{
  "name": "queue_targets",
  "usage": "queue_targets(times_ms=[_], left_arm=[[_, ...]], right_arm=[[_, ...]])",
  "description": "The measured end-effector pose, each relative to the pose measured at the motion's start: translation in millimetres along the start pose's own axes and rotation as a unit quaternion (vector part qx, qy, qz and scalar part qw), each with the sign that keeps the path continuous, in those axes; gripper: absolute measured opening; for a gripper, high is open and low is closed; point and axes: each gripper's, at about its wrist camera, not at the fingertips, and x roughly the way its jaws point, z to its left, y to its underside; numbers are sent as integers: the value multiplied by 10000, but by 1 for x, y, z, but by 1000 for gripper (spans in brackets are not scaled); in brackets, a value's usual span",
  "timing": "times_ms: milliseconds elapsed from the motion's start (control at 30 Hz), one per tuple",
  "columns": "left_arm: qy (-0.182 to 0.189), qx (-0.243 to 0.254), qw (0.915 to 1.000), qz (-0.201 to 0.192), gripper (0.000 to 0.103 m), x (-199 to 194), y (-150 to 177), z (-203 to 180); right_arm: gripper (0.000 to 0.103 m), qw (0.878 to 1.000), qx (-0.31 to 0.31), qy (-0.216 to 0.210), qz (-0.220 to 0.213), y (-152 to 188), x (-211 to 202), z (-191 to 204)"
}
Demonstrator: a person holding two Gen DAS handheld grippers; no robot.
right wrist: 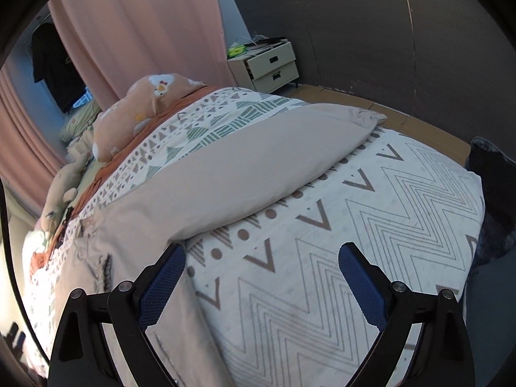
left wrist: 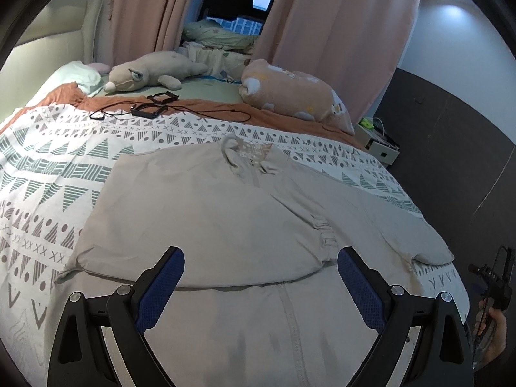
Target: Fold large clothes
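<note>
A large beige zip-front jacket (left wrist: 225,213) lies spread front-up on a patterned duvet (left wrist: 48,174) covering the bed, its collar (left wrist: 250,156) toward twelve o'clock in the left wrist view and its hem toward six o'clock, running under the camera; one sleeve is folded across the chest, its elastic cuff (left wrist: 325,229) lying at about four o'clock from the collar, and the fold makes a curved edge across the body just ahead of the left gripper (left wrist: 261,277); that tool hovers over the lower front of the jacket with its blue-padded fingers (left wrist: 161,287) spread wide, nothing between them; the right gripper (right wrist: 262,279) is likewise spread wide and empty, its left finger over the jacket's edge and its right finger over bare duvet with zigzag lines; in the right wrist view the other sleeve (right wrist: 258,158) stretches out from the body toward one o'clock, ending in a gathered cuff near the bed's edge; at the three o'clock rim of the left wrist view a hand (left wrist: 496,332) grips the handle of the other tool; beyond the collar, at eleven o'clock, black frames and a cable (left wrist: 151,106) lie on an orange sheet (left wrist: 64,93), with a plush toy (left wrist: 151,71) behind them and an orange printed pillow (left wrist: 290,93) at one o'clock; pink curtains (left wrist: 338,32) hang behind; a cream bedside cabinet (right wrist: 271,64) stands against the dark wall at twelve o'clock in the right wrist view.
</note>
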Motion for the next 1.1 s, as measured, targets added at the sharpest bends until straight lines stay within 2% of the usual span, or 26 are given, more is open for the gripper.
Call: queue_targets(times_ms=[167,300,433,600,733,833,1033,1067,1100], left_arm=[[-111,233,9996,144,96,20,8,-12],[-281,447,9985,143,96,36,14,-16],[-423,354,9984,139,96,54,17,-11],[-658,392,9969,181,96,64,20,-6],[-788,461,9958,69,96,67,24,-1],[-771,381,9963,38,96,73,25,2],[-733,233,9970,77,96,76,25,6],[-756,176,9970,50,96,75,24,7],[-766,77,9970,20,96,74,23,9]], right_arm=[[96,9997,223,-4,19,-11,27,-20],[90,9992,383,72,20,-19,52,-33],[76,9970,748,-89,181,-27,88,-51],[66,9938,1051,-207,307,-36,128,-66],[63,9939,1089,-144,126,-46,140,-72],[54,9934,1140,-37,128,-54,148,-75],[48,9918,1276,-5,54,-72,166,-83],[45,9925,1220,49,12,-75,170,-84],[33,9932,1158,154,6,-77,173,-85]])
